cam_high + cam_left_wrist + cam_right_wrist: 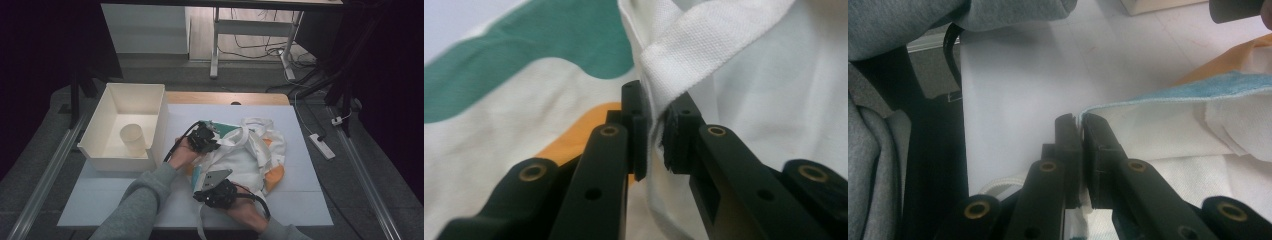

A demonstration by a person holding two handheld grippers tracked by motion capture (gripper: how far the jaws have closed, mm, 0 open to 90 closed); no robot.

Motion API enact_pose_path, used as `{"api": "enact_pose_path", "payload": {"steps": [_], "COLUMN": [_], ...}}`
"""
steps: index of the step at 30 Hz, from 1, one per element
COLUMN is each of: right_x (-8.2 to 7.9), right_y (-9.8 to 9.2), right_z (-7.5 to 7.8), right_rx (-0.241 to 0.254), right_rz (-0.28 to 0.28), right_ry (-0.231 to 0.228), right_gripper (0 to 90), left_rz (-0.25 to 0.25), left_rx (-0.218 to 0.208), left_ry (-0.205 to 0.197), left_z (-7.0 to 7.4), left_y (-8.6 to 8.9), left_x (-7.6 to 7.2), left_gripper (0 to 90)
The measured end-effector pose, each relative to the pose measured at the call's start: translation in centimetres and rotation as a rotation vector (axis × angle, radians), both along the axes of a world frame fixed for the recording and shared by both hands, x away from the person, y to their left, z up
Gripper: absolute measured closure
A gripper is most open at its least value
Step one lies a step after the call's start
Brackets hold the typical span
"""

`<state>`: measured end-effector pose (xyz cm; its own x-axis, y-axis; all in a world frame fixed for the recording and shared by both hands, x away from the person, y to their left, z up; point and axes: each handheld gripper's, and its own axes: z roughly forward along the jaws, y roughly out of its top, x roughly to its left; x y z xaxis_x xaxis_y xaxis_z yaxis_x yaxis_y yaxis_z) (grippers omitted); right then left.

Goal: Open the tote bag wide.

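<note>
We have the bag lying on the worktop right of the bin. Left claw pinches a white strap; right claw is pressed together on the bag's near edge. Folding seems underway; next we should lift both grips together, keeping the cloth taut.

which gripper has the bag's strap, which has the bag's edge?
The left gripper pinches the white woven strap. The right gripper is shut on the blue-trimmed edge of the cloth bag, nearer the person.
</note>
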<state>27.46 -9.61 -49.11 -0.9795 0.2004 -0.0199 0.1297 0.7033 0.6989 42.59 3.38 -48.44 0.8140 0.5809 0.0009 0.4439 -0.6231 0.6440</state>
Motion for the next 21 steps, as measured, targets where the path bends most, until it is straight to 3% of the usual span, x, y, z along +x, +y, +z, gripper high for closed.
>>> {"api": "enact_pose_path", "payload": {"steps": [3, 6, 12, 16, 21], "right_x": [-0.1, 0.0, 0.9, 0.9, 1.1], "right_y": [0.0, 0.2, 0.4, 0.3, 0.2], "right_z": [0.2, 0.4, -0.5, -0.5, -0.8], "right_rx": [0.016, 0.026, 0.008, 0.009, 0.009], "right_rz": [-0.005, -0.006, 0.008, 0.007, 0.011], "right_ry": [-0.007, -0.013, 0.053, 0.059, 0.079], "right_gripper": [85.5, 85.4, 85.3, 85.4, 85.2], "left_rz": [0.048, 0.072, 0.074, 0.072, 0.072], "left_rx": [-0.042, -0.073, -0.053, -0.075, -0.063], "left_ry": [-0.017, 0.011, 0.01, 0.036, 0.019], "left_z": [0.6, 0.6, 0.0, -0.3, -0.2], "left_y": [1.0, 1.8, 1.5, 1.8, 1.4], "left_x": [0.2, 0.5, 0.5, 0.7, 0.4], "left_gripper": [81.6, 81.6, 81.6, 81.5, 80.5]}}
